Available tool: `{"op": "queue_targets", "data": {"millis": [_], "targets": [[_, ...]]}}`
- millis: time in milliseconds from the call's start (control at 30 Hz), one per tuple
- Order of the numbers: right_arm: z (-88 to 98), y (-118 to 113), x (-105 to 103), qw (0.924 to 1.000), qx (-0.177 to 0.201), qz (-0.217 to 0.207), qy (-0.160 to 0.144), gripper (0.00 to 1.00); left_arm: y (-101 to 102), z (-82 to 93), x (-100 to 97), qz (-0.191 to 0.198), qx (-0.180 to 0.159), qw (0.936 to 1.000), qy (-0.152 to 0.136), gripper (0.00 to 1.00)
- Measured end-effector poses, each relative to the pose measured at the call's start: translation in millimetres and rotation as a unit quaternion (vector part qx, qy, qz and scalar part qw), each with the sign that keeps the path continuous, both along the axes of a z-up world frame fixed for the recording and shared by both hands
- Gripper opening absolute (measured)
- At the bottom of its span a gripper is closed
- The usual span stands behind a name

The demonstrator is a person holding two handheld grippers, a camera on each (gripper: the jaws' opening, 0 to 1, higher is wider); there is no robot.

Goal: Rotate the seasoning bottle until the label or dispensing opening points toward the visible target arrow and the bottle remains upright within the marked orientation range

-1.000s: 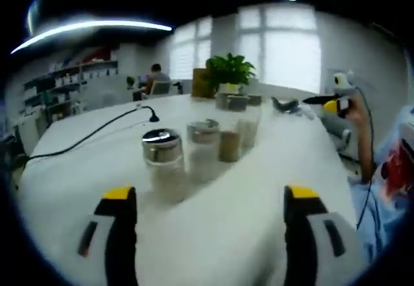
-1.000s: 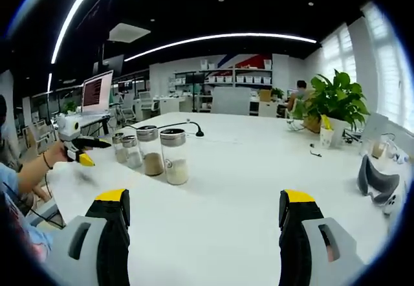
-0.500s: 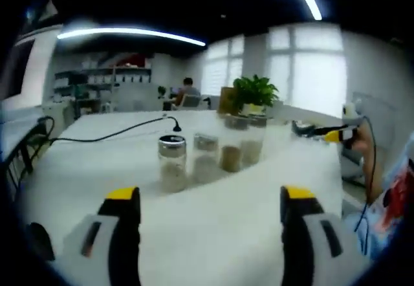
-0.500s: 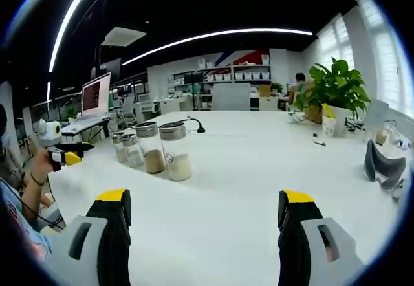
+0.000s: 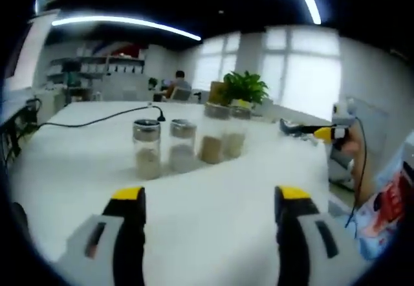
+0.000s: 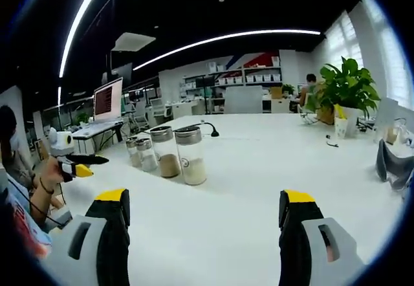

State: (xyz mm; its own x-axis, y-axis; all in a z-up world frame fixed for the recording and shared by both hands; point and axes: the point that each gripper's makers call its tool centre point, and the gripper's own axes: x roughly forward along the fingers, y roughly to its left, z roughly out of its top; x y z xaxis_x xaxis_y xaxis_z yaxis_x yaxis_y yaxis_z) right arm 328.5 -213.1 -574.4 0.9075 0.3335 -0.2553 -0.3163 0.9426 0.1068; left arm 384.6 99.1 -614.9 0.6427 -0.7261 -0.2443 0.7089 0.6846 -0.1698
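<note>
Four upright clear glass seasoning bottles with silver lids (image 5: pixel 147 148) are lined up on the white worktop (image 6: pixel 259 189), ahead of the left gripper (image 5: pixel 205 211) and right gripper (image 6: pixel 205 211), both held wide apart and empty. A black cable (image 5: pixel 90 121) is seen in the left gripper view, a laptop (image 6: pixel 107 98) in the right gripper view.

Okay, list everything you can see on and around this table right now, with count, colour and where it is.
seasoning bottles: four, clear glass with silver lids, in a row on the table
table: one, white, under the bottles
cable: one, black, across the table behind the bottles
potted plant: one, green in a white pot, far table edge by the windows
laptop: one, screen lit, on a desk beyond the bottles
seated person: one, far background
left gripper: yellow-tipped jaws apart
right gripper: yellow-tipped jaws apart
</note>
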Motion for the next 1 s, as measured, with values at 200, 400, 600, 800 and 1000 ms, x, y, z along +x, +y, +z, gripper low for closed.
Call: {"op": "queue_targets", "data": {"millis": [200,400,600,800,1000], "targets": [[-11.7,5.9,4.0,0.9998,-0.011,0.007,0.017,0.99,2.0,3.1,0.5,0.011,0.012,0.9998,-0.009,0.98],[-14.0,10.0,4.1,0.9996,-0.016,0.013,0.021,0.99,13.0,27.6,3.5,0.040,0.000,0.9980,-0.049,1.00],[0.0,11.9,0.2,0.9998,-0.013,0.012,0.000,0.99,21.9,51.0,1.6,0.069,0.016,0.9920,-0.104,1.00],[14.3,3.2,-3.9,0.9992,-0.030,-0.014,-0.024,1.00,25.9,73.2,-10.3,0.079,0.003,0.9891,-0.124,1.00],[35.2,-10.9,-12.2,0.9958,-0.045,-0.046,-0.065,1.00,40.9,93.4,-19.6,0.091,-0.020,0.9869,-0.132,1.00]]}}
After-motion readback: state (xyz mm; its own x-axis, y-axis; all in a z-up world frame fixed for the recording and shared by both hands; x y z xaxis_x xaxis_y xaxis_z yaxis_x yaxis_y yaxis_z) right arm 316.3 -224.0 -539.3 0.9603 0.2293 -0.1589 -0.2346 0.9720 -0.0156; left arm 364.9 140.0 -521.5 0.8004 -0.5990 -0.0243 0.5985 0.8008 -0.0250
